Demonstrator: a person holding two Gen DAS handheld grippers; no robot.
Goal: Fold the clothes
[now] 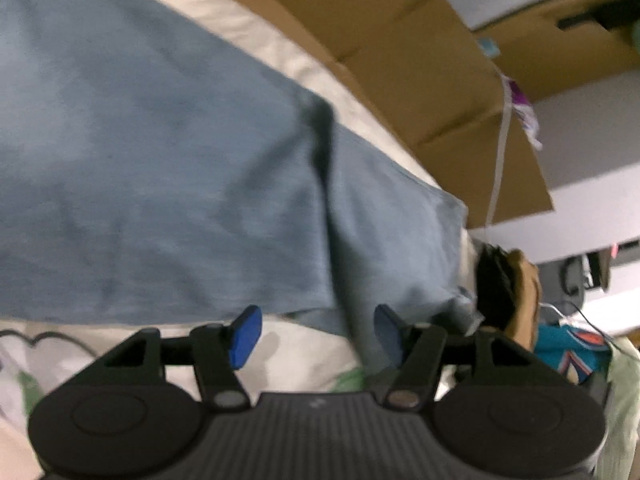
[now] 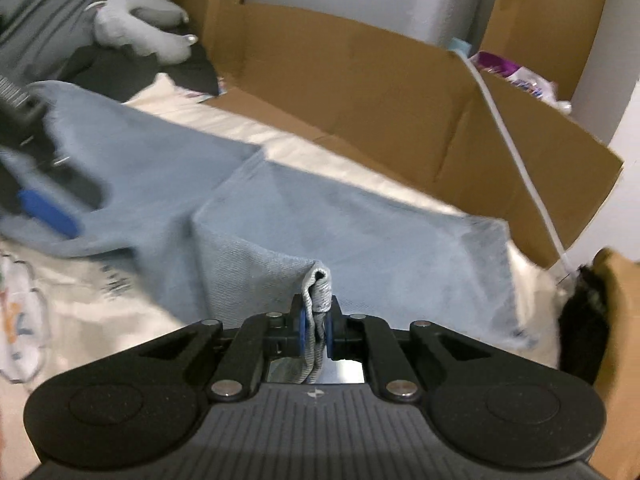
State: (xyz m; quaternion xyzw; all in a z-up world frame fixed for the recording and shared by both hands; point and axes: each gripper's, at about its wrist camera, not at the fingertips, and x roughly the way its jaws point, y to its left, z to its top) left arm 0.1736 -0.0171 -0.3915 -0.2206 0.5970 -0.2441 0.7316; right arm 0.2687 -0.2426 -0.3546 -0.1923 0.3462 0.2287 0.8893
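Observation:
A pair of light blue jeans (image 2: 340, 232) lies spread on a cream printed bedsheet (image 2: 100, 312). My right gripper (image 2: 316, 332) is shut on a bunched edge of the jeans, which sticks up between the blue pads. In the left wrist view the jeans (image 1: 160, 168) fill the upper left. My left gripper (image 1: 316, 334) is open just over their near edge, with nothing between its blue fingers (image 1: 246, 336). It also shows, blurred, at the left edge of the right wrist view as the left gripper (image 2: 44, 200), low over the jeans.
A large open cardboard box (image 2: 380, 92) stands behind the bed, a white strap (image 2: 516, 152) hanging across it. A grey neck pillow (image 2: 140, 28) and dark fabric lie at the far left. Teal printed clothing (image 1: 572, 352) and a dark furry item (image 1: 496, 284) sit at the right.

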